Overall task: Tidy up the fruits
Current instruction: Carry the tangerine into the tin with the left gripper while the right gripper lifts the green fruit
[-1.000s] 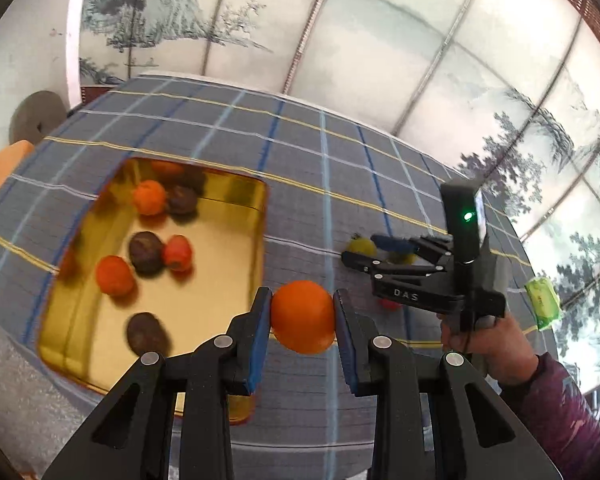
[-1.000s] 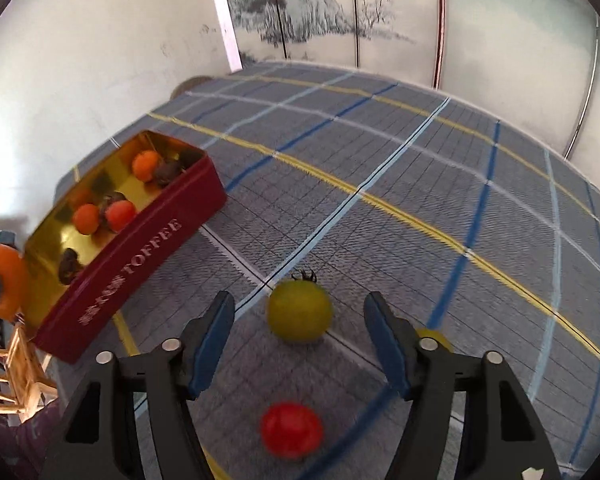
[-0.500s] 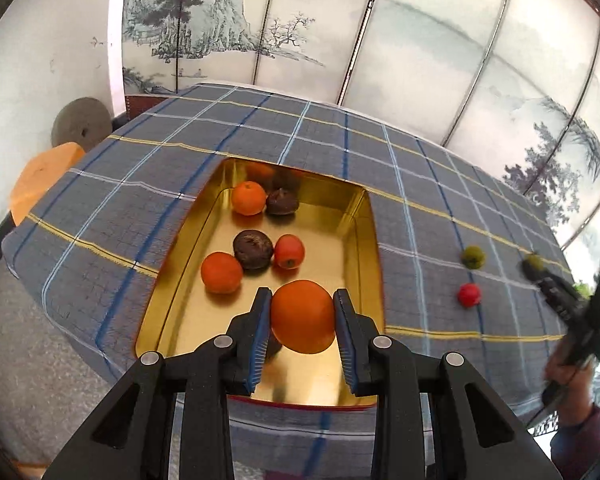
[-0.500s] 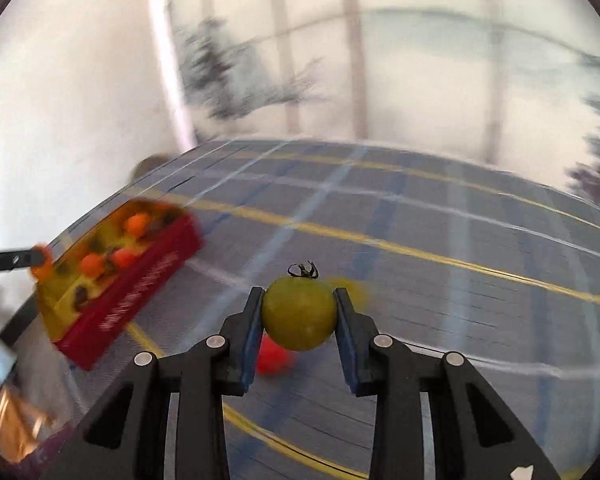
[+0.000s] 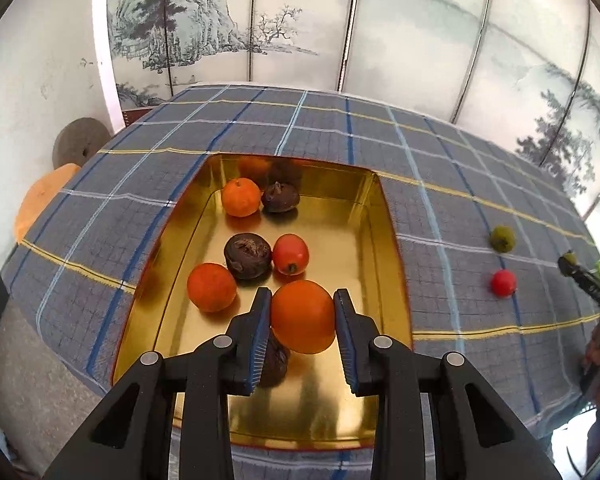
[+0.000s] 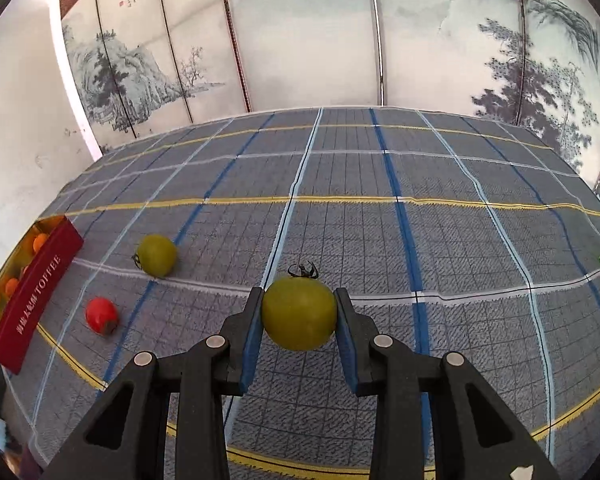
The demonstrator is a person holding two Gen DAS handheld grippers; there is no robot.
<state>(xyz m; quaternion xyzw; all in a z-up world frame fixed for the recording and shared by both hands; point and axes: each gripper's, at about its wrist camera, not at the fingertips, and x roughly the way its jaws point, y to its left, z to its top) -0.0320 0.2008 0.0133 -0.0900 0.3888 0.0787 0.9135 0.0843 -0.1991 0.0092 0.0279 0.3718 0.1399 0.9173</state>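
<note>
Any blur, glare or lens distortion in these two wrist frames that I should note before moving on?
Left wrist: sharp; strong fisheye bowing of the tablecloth; the gold tin mirrors its fruit and the held orange. Right wrist: sharp, no motion smear; the green tomato is crisp between the fingers; the checked lines curve outward, and the corners go dark.

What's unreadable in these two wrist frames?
- Left wrist: dark fruit mostly hidden behind the left gripper and its orange fruit.
- Left wrist: right gripper cut by the frame edge; its load is unclear.
- Right wrist: tin cut by the frame edge, contents too small to count.
</note>
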